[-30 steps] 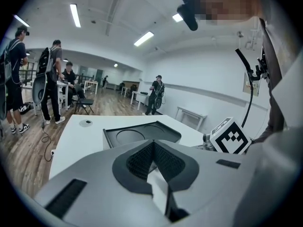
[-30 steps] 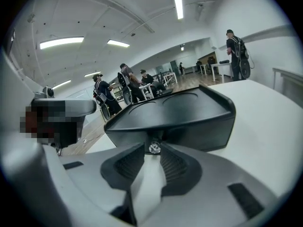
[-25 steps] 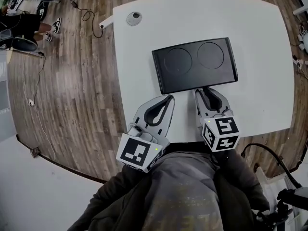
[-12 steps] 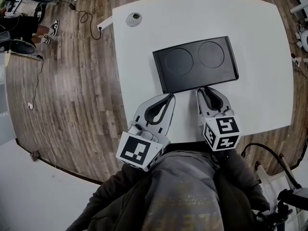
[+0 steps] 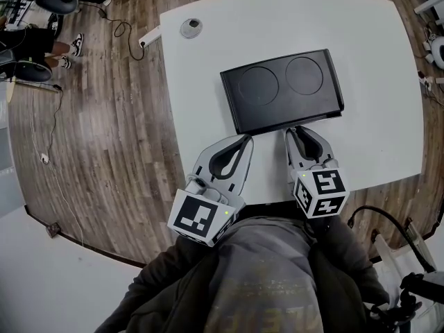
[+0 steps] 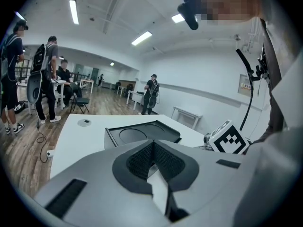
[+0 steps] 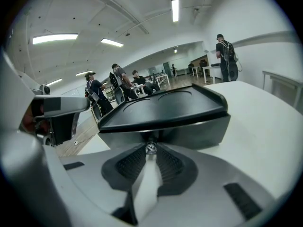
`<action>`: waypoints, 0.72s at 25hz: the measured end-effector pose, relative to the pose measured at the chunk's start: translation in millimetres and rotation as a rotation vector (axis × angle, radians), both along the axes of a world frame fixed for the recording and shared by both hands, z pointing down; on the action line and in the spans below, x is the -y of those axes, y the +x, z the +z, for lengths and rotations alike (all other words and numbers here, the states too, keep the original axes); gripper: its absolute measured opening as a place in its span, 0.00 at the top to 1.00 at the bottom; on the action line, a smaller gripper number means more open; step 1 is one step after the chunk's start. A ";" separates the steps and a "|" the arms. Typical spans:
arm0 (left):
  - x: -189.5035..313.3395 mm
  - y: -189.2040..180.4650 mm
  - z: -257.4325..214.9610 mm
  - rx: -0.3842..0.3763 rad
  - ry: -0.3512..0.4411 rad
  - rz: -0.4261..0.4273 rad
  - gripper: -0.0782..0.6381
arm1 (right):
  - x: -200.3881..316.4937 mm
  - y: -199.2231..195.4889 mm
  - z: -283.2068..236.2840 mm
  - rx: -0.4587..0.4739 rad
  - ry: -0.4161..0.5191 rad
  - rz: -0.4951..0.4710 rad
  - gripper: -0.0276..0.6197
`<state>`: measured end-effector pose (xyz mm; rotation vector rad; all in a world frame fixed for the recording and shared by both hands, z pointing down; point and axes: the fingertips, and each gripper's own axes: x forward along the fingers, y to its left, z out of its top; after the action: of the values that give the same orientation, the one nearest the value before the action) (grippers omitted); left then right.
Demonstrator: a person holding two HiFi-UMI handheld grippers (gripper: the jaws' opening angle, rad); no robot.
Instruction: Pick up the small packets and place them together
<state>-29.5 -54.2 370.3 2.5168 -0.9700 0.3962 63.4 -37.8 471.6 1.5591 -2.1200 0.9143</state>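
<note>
White counter (image 5: 208, 68) and black tray (image 5: 277, 116) are showing no small packets, so nothing is looking placed; right gripper (image 5: 298, 130) jaws, just closing, are pinching a tiny shiny thing (image 7: 150, 148) mid-frame; left gripper (image 5: 246, 139) jaws are pressing together

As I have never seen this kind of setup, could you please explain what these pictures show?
No robot here: a person holds a two-jaw tool in each hand. One picture comes from a camera on the person's head, looking down; the other two from cameras riding on the tools. On the white table lies a black tray with two round hollows. The left tool is shut and empty. The right tool, at the tray's near edge, has just been closing its jaws, and a small shiny thing seems pinched between its tips; I cannot tell what it is.
</note>
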 end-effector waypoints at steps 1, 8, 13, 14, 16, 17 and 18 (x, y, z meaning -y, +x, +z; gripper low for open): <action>-1.4 0.7 -0.3 0.000 0.002 0.003 0.89 | -1.5 0.2 -0.1 -0.001 0.001 0.001 0.84; -6.6 3.0 -1.3 0.002 0.004 0.011 0.89 | -8.7 0.6 -0.2 0.007 0.001 0.006 0.84; -11.3 5.7 -0.8 0.004 0.001 0.015 0.89 | -13.1 1.6 0.5 0.013 0.001 0.007 0.84; -12.6 6.5 -0.3 0.005 -0.001 0.017 0.89 | -13.9 2.0 0.9 0.016 0.001 0.008 0.84; -16.1 7.8 0.0 0.008 -0.003 0.022 0.89 | -15.8 2.8 0.6 0.019 0.005 0.010 0.84; -17.5 8.0 -0.6 0.008 0.000 0.022 0.89 | -17.2 2.7 0.3 0.019 0.006 0.010 0.84; -18.9 7.7 -1.5 0.007 0.003 0.022 0.89 | -18.8 2.1 0.0 0.019 0.007 0.010 0.84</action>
<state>-21.8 -35.3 368.8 2.5330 -0.9465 0.4103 65.5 -19.0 471.6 1.5722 -2.1323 0.9298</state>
